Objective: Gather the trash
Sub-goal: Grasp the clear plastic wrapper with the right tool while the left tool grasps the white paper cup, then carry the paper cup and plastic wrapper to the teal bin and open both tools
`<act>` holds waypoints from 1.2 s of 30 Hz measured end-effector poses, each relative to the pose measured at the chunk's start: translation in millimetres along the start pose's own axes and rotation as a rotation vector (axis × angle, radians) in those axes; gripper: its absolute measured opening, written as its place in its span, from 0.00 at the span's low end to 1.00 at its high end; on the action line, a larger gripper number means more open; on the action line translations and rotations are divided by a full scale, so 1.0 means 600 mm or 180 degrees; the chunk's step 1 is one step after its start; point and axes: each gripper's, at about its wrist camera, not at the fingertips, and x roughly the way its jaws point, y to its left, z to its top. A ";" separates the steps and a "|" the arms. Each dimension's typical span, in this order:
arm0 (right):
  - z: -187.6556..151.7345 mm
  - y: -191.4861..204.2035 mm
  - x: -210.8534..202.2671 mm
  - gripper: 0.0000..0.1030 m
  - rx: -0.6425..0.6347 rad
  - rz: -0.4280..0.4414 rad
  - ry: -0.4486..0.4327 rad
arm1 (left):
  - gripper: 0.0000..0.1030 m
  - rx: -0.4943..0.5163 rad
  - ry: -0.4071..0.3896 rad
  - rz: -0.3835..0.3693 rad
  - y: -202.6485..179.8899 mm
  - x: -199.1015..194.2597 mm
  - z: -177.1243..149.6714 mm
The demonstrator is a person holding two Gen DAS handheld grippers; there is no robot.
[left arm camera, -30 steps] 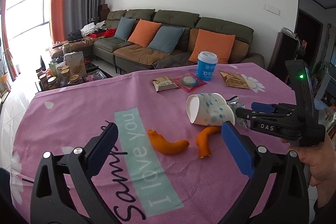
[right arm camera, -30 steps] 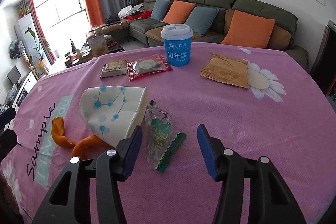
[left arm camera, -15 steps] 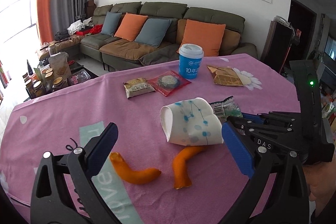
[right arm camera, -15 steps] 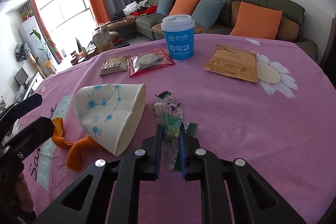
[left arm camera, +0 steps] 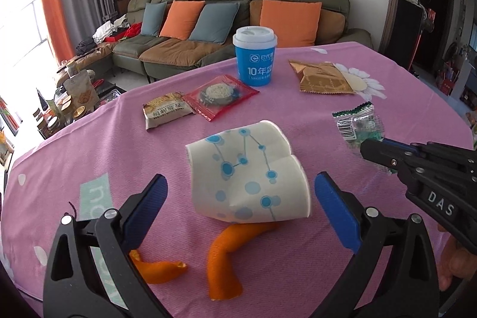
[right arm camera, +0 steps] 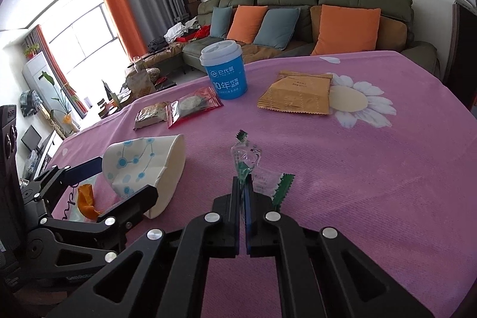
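A crushed white paper cup [left arm camera: 250, 172] with blue dots lies on its side on the pink tablecloth, and my left gripper [left arm camera: 238, 195] stands open with the cup between its blue pads, not touching. Two orange peels [left arm camera: 226, 255] lie just below the cup. My right gripper [right arm camera: 243, 187] is shut on a clear and green plastic wrapper [right arm camera: 246, 160], which sticks up from the pads. The same wrapper [left arm camera: 357, 124] shows in the left wrist view at the right gripper's tip. In the right wrist view the cup [right arm camera: 149, 166] lies to the left, flanked by the left gripper's fingers.
Farther back on the table stand a blue lidded cup [left arm camera: 255, 58], a red snack packet [left arm camera: 219, 94], a beige snack packet [left arm camera: 165, 111] and a gold-brown packet [left arm camera: 323, 76]. A sofa with orange and blue cushions stands behind the table. A hand [left arm camera: 453, 264] holds the right gripper.
The right gripper closed from open onto the wrapper. The left gripper moved forward and right, from over the peels to either side of the paper cup.
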 end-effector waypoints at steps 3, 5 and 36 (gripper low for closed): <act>-0.003 -0.003 -0.004 0.01 0.0025 0.0011 -0.0015 | 0.94 0.0087 0.0036 0.0128 -0.016 0.014 0.001; -0.004 -0.007 -0.007 0.01 0.0039 0.0017 -0.0020 | 0.87 0.0096 0.0042 0.0169 -0.017 0.017 0.000; -0.025 0.083 -0.102 0.01 -0.0181 0.0277 -0.0315 | 0.74 -0.0364 -0.0659 -0.0055 0.103 -0.233 -0.060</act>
